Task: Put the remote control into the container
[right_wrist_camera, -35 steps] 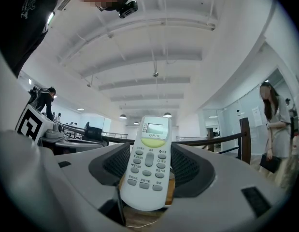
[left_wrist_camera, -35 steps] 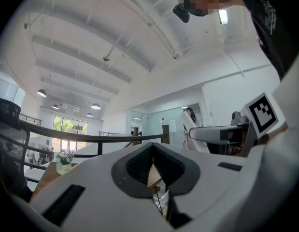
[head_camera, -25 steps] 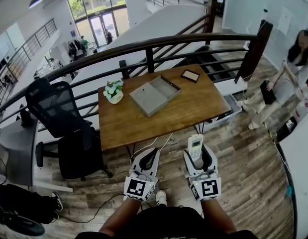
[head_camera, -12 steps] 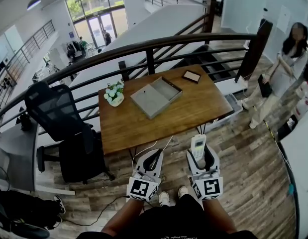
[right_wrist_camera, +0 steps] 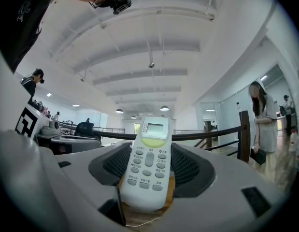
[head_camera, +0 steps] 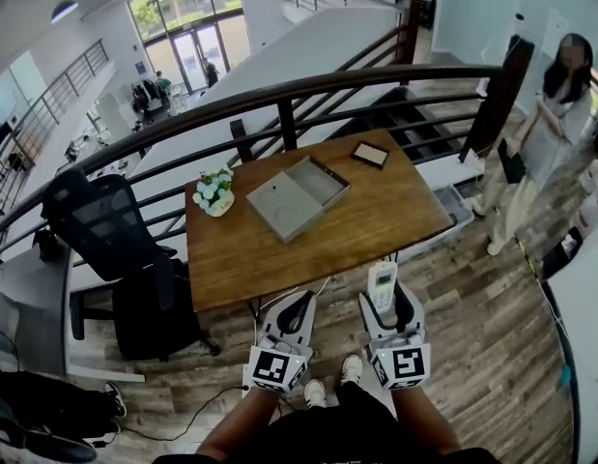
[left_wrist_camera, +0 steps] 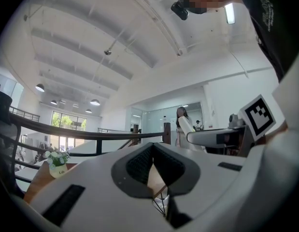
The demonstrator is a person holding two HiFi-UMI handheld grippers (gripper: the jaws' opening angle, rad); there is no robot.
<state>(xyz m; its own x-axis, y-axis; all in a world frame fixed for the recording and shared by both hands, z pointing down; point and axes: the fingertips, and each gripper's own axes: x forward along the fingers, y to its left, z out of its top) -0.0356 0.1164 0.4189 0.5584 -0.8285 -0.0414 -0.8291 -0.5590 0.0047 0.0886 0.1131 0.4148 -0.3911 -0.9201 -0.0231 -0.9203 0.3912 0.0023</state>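
The right hand-held gripper [right_wrist_camera: 148,151] is clamped on the remote control [right_wrist_camera: 149,163]. The remote is white, with a small screen at the top, a pale green strip under it, and rows of grey buttons. The writing by the buttons is too small to read. It stands up between the jaws, screen end pointing away from the person. The left hand-held gripper [left_wrist_camera: 153,148] has its jaws together with nothing in them. Both are held over the wooden floor [head_camera: 472,336], just in front of the bench [head_camera: 376,220].

On the bench, well apart from the remote, lies the container [head_camera: 297,196], a flat grey box lying open. Beside it is a white flower pot [left_wrist_camera: 58,167] with a word that looks like "Life". Behind the bench runs a dark railing [head_camera: 279,90].
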